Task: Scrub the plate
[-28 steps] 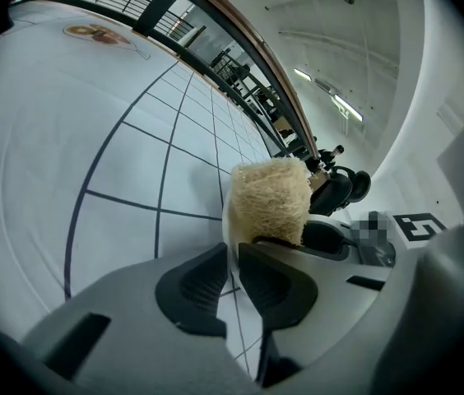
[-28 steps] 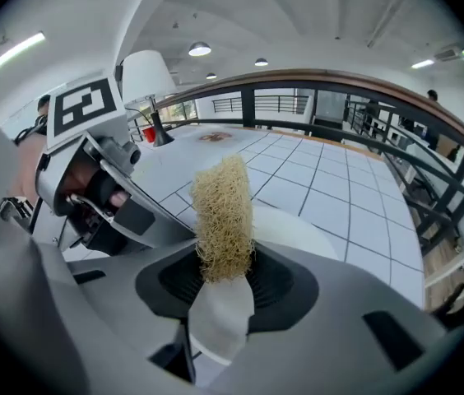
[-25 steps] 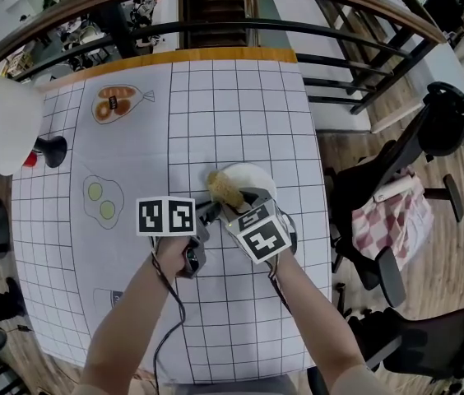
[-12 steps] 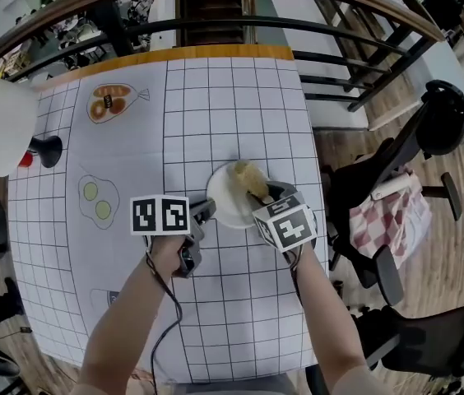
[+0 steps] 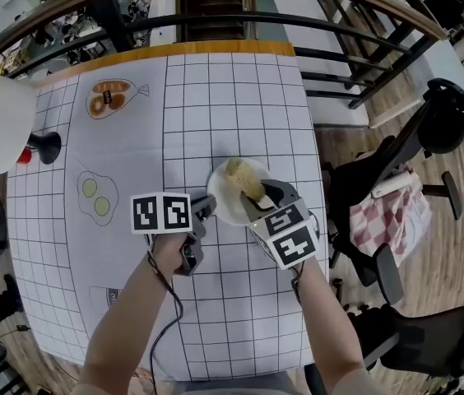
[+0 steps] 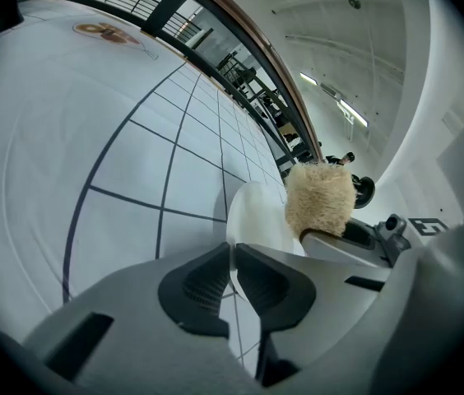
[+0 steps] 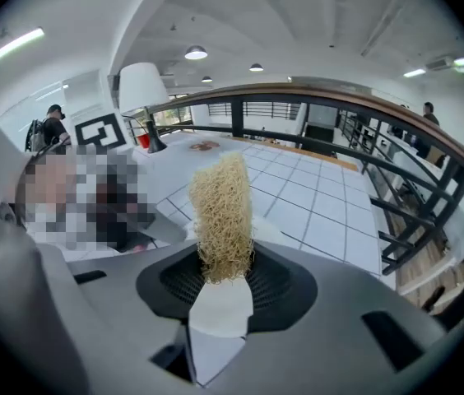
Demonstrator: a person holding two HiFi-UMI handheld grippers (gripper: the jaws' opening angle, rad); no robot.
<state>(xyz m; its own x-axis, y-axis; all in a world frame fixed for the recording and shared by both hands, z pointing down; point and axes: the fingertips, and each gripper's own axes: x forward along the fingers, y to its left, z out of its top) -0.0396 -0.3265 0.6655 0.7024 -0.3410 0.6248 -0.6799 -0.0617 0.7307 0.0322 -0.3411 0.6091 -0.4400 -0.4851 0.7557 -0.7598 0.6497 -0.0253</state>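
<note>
Hold first: left gripper [image 5: 206, 207], jaws closing, has the near rim of the white round ceramic plate [image 5: 222, 189] between its pads. Pinch firmly so it can't skate. Plate sits near the right edge of the grid-printed white table [image 5: 232, 97], bare but for the tan fibrous scrubber [image 5: 243, 178] — clamped tight in right gripper [image 5: 254, 197]; press flat, circle.

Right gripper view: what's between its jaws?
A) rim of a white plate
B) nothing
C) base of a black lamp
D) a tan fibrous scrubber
D: the tan fibrous scrubber stands clamped between the pads of the right gripper, and the head view shows it over the round white plate.
</note>
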